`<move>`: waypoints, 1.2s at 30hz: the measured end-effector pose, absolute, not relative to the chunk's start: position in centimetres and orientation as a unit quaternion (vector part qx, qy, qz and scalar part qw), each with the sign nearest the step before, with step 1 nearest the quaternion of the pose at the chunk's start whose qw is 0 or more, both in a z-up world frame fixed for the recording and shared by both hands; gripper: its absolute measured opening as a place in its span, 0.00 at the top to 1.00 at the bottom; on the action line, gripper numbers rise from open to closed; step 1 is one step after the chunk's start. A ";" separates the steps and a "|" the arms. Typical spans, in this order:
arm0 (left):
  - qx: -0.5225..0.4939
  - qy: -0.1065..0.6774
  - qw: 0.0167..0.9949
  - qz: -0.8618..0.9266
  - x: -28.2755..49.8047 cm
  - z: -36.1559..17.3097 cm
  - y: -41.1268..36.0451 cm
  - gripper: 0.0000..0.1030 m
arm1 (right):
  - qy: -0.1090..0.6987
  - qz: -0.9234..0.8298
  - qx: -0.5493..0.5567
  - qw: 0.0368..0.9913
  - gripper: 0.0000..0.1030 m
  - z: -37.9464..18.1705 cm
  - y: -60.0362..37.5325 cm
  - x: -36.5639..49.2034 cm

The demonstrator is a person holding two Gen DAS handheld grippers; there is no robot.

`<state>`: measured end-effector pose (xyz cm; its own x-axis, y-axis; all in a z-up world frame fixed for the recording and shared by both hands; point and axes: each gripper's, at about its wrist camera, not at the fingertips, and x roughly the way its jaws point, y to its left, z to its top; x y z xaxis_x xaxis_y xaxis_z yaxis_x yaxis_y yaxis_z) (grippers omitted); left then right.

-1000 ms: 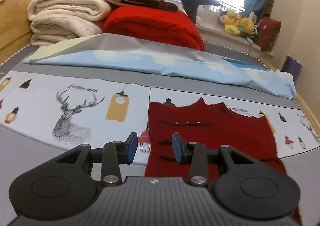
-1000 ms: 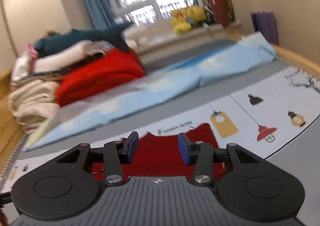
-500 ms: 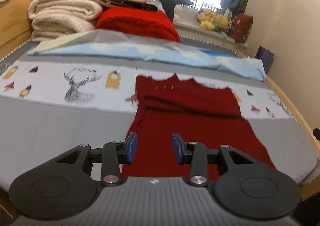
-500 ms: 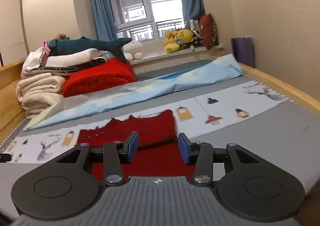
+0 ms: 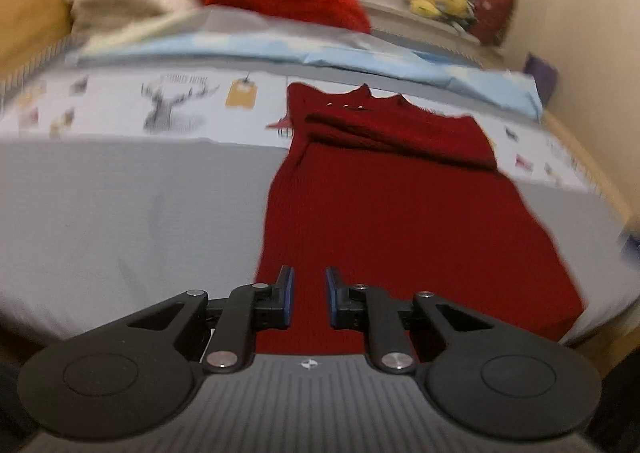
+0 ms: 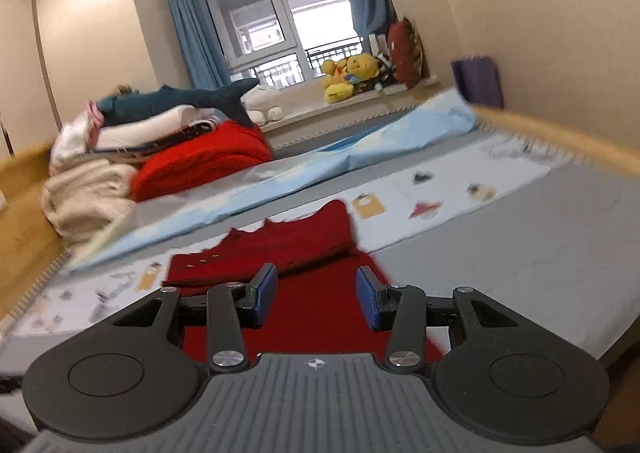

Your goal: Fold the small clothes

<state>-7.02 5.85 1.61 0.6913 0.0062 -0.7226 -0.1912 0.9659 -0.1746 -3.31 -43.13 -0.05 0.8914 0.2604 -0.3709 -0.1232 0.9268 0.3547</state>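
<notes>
We see the red ribbed-knit garment [image 5: 400, 213] lying flat on the grey bed [image 5: 120, 213], its far part folded over into a thick band across the printed white sheet [image 5: 180, 109], near hem at the bed edge. Left tongs [image 5: 308, 295] hover over the near-left hem, blue pads parted by a narrow gap, gripping nothing. Right tongs [image 6: 316, 295] sit over the near edge, jaws wide apart, empty. Far left: a stack of cream blankets [image 6: 84, 197] and a bright red knit bundle [image 6: 200, 165].
</notes>
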 end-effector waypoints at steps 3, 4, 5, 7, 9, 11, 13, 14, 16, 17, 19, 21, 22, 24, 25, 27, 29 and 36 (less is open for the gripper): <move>-0.111 0.379 0.917 0.055 -7.3 1.6 6.8 0.83 | 0.295 0.061 0.193 0.934 0.63 -2.4 -43.6 -0.9; -0.111 0.381 0.916 0.055 -7.4 1.3 7.1 0.83 | 0.300 0.058 0.191 0.933 0.63 -2.4 -43.7 -0.5; -0.118 0.385 0.914 0.052 -7.4 0.9 7.5 0.83 | 0.294 0.062 0.191 0.934 0.63 -2.4 -44.1 -0.4; -0.136 0.389 0.910 0.043 -7.2 -0.1 8.3 0.83 | 0.298 0.055 0.198 0.932 0.63 -3.1 -45.0 -0.4; -0.151 0.390 0.908 0.042 -6.9 -1.4 9.0 0.83 | 0.326 0.031 0.224 0.918 0.63 -4.0 -46.2 0.3; -0.170 0.386 0.906 0.042 -6.7 -3.0 9.7 0.83 | 0.329 0.020 0.237 0.914 0.63 -4.3 -47.0 0.7; -0.183 0.397 0.898 0.049 -5.8 -5.1 10.3 0.83 | 0.336 0.012 0.224 0.915 0.62 -4.6 -47.2 1.5; -0.190 0.420 0.885 0.067 -5.1 -6.2 10.6 0.83 | 0.344 0.010 0.218 0.913 0.62 -4.9 -47.4 2.0; -0.215 0.430 0.873 0.077 -4.2 -6.9 11.3 0.83 | 0.360 0.011 0.210 0.909 0.62 -5.4 -47.9 3.3; -0.224 0.428 0.873 0.070 -3.7 -7.0 11.4 0.80 | 0.369 0.011 0.203 0.907 0.60 -5.7 -48.3 3.9; -0.223 0.434 0.871 0.064 -3.1 -7.8 11.4 0.77 | 0.400 0.018 0.188 0.897 0.56 -6.5 -48.8 5.1; -0.218 0.455 0.860 0.076 -2.6 -9.0 11.5 0.77 | 0.417 0.017 0.175 0.892 0.56 -7.5 -49.0 6.1; -0.224 0.460 0.856 0.078 -2.5 -9.4 11.5 0.77 | 0.423 0.014 0.165 0.891 0.56 -8.0 -49.1 6.3; -0.233 0.462 0.853 0.075 -2.2 -9.6 11.9 0.76 | 0.441 0.002 0.157 0.884 0.56 -9.3 -49.3 6.8; -0.234 0.461 0.852 0.077 -2.1 -9.7 12.0 0.76 | 0.449 -0.001 0.161 0.879 0.56 -9.9 -49.4 7.0; -0.233 0.467 0.849 0.086 -2.0 -10.0 12.0 0.76 | 0.467 -0.004 0.173 0.867 0.56 -11.0 -49.6 7.2; -0.229 0.472 0.846 0.096 -2.1 -10.3 12.1 0.70 | 0.482 -0.006 0.174 0.858 0.56 -11.8 -49.5 7.4; -0.232 0.473 0.843 0.107 -2.3 -10.5 12.6 0.64 | 0.488 -0.014 0.133 0.862 0.55 -12.3 -48.2 7.7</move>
